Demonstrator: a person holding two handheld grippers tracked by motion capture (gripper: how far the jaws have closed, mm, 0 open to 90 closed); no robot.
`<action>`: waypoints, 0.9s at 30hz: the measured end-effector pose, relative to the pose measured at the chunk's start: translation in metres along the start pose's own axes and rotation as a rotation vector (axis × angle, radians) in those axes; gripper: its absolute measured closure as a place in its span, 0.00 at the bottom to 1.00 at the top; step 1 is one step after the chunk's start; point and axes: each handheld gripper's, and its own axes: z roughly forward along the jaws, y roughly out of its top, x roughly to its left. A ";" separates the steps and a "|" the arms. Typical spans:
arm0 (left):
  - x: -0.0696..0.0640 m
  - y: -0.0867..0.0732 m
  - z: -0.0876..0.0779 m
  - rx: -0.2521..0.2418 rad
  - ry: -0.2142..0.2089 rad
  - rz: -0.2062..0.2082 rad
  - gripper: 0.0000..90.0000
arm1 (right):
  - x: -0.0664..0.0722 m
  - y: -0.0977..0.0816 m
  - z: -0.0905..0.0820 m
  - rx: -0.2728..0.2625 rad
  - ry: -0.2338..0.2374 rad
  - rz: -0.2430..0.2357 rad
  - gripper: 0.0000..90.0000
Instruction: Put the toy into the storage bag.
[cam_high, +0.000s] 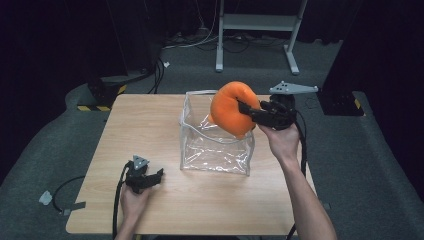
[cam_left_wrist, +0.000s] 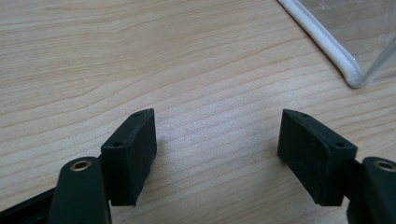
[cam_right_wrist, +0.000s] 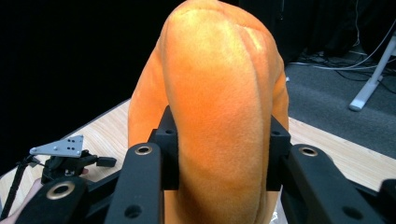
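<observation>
Seen from above at two o'clock: right hand-held gripper (cam_high: 245, 107) clamped on plump orange plush toy (cam_high: 231, 109) over clear plastic bag (cam_high: 217, 145); close-up: left hand-held gripper (cam_left_wrist: 217, 140) apart above wooden desk (cam_left_wrist: 140, 56).

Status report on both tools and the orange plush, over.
Right tool clamped on soft orange plush toy, above clear plastic bag. Left tool open, empty, on wooden table. Nothing obstructing.

Left gripper (cam_left_wrist: 217, 154) agape, table (cam_left_wrist: 140, 56) (bag corner (cam_left_wrist: 348, 70))

fuzzy orange plush (cam_high: 231, 108), clear glossy plastic bag (cam_high: 216, 145)
</observation>
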 end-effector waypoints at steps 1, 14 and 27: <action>0.000 0.000 0.000 -0.001 0.000 -0.002 0.31 | 0.000 0.000 0.002 0.002 0.002 -0.001 0.69; 0.000 0.000 0.000 -0.002 0.000 -0.003 0.31 | 0.006 0.000 0.018 0.029 0.013 -0.011 0.68; 0.000 0.000 0.000 -0.002 -0.001 -0.003 0.31 | 0.008 -0.005 0.032 0.068 0.005 -0.021 0.68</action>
